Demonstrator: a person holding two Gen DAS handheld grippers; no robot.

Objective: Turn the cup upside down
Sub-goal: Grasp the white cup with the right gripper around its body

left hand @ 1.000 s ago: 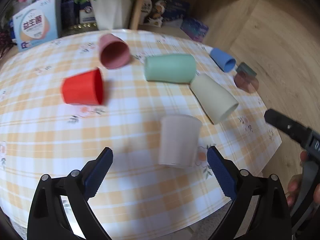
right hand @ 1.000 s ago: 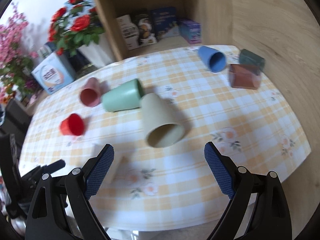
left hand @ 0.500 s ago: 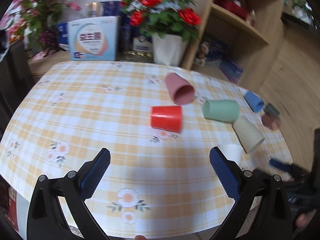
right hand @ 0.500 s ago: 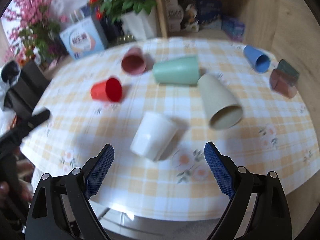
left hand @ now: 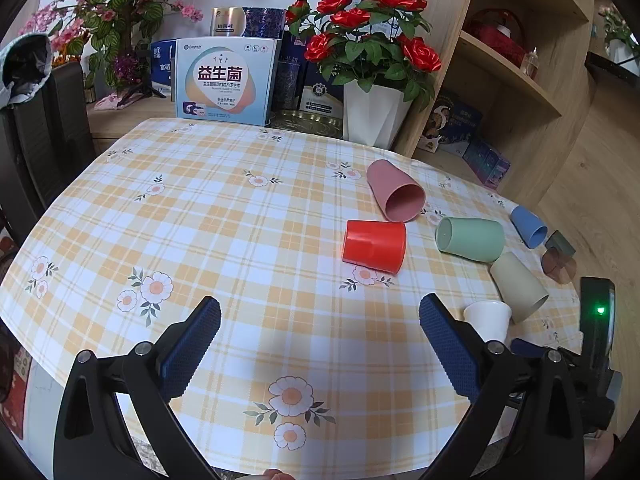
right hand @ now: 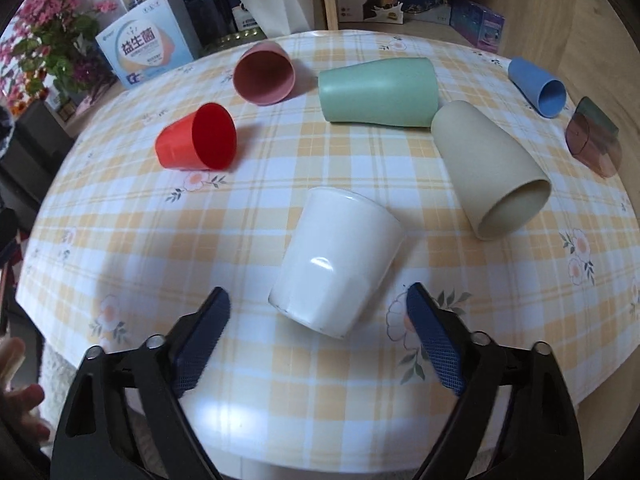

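Right now both grippers are spread wide & hold nothing. Right gripper (right hand: 318, 312) hovers over the near edge of the worktop (right hand: 256, 224) w/ the white cup (right hand: 334, 264) just beyond its tips, roughly centred btwn the two fingers, not touching either. White cup stands mouth-down on the checked cloth, base up, glossy side facing the camera. Beige cup (right hand: 490, 170) lies on its side to the right of it, green cup (right hand: 378, 92) farther back, red cup (right hand: 198, 138) far left, pink cup (right hand: 264, 74) behind that, blue cup (right hand: 538, 86) far right. Left gripper (left hand: 320, 324) sits over bare cloth at the left, well apart from the cups.
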